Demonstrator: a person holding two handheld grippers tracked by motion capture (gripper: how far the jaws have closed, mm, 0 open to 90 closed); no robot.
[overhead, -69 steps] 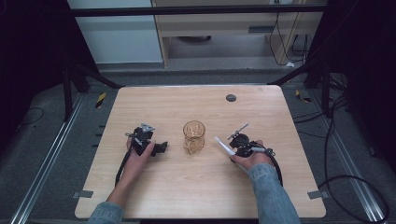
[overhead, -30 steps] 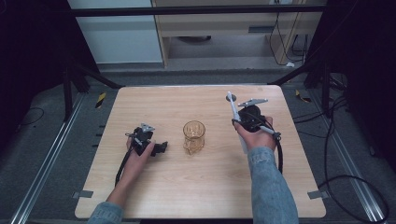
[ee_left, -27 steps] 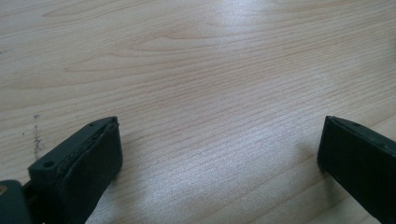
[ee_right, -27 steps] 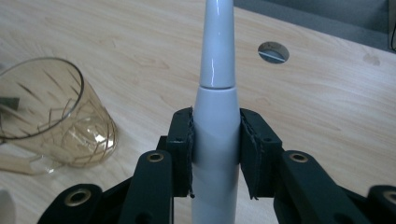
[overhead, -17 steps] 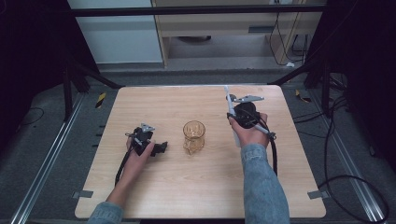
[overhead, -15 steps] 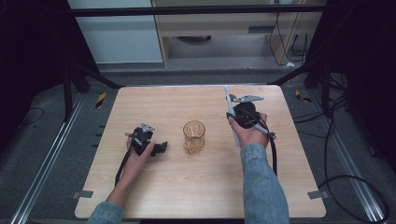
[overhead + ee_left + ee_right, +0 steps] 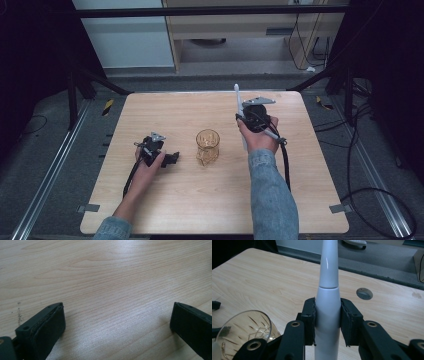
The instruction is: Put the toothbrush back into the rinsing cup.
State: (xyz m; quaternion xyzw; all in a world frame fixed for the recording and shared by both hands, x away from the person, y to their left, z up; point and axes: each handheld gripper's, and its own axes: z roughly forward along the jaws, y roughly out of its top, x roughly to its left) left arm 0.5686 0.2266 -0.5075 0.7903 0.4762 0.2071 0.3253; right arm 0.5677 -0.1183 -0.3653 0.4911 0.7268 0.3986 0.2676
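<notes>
An amber cut-glass tumbler [image 7: 207,145] stands upright at the middle of the wooden table [image 7: 165,200]; its rim shows at the lower left of the right gripper view [image 7: 242,327]. My right gripper [image 7: 242,116] is raised to the right of the glass and shut on a white electric toothbrush [image 7: 237,102], whose slim neck points up and away. In the right gripper view the jaws clamp the toothbrush [image 7: 327,300] on its handle. My left gripper [image 7: 172,159] rests on the table left of the glass, open, with bare wood between its fingers [image 7: 50,325].
A round cable hole [image 7: 364,293] sits in the table near its far edge. Cables trail from both grippers toward the front. Beyond the table are a dark floor, metal frame legs [image 7: 80,80] and a cabinet [image 7: 225,25].
My right gripper lifted the toothbrush from low beside the glass, swung it upright and drifted toward the glass. The left gripper stayed put.
</notes>
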